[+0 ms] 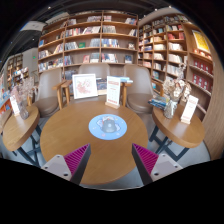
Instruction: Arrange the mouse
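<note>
- Round wooden table (75, 135): landmark for all entries below; light brown top, seen from above and slightly to the near side.
- Round grey mat (108, 126): lies flat on the table top, near its middle, ahead of the fingers.
- Mouse (108, 125): pale, small; rests on the grey mat at the table's middle; beyond the fingertips and roughly midway between their lines; not touched by either finger.
- Gripper (110, 157): hovers over the table's near edge; fingers spread wide apart, nothing between them; magenta pads (75, 156) on the inner faces, one at each side of the table's near part.
- Upright display card (84, 86): stands past the table's far edge, to the left.
- Second upright card (113, 93): stands at the table's far edge, to the right of the first.
- Armchairs (139, 87): beyond the table, behind the cards.
- Bookshelves (95, 40): full of books; line the walls well behind the table.
- Side tables (18, 128): one at each flank of the round table; items on them too small to tell.
</note>
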`<state>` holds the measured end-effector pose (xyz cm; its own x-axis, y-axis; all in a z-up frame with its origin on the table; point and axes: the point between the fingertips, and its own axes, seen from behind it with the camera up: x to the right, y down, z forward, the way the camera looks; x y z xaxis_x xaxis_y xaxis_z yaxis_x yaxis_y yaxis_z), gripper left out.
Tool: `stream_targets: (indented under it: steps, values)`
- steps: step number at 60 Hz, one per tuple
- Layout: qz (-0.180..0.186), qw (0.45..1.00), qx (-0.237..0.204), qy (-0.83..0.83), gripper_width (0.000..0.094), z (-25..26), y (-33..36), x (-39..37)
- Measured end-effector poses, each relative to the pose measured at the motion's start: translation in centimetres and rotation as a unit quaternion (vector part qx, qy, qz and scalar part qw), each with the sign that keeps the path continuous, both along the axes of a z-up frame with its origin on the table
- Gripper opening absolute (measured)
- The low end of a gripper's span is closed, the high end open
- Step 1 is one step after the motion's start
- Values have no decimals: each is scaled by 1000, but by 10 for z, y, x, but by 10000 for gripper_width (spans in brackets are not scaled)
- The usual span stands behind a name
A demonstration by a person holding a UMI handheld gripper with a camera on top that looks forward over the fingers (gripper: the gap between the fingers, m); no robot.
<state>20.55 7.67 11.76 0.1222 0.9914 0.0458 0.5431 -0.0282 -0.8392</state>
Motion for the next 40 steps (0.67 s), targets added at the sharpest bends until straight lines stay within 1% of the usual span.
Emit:
stream_targets:
  steps: [5, 10, 18, 23, 29, 34, 40]
  values:
    - [-6, 1000, -6, 0, 850, 6, -2, 32]
    - [-12, 1000, -2, 1, 852, 10, -3, 51]
    - [12, 1000, 1, -2, 851, 12, -18, 70]
    - [14, 1000, -4, 3, 848, 15, -21, 74]
    - [13, 1000, 8, 11, 848, 17, -22, 82]
    - [15, 1000, 8, 16, 850, 18, -25, 83]
    - [19, 1000, -10, 16, 848, 17, -33, 87]
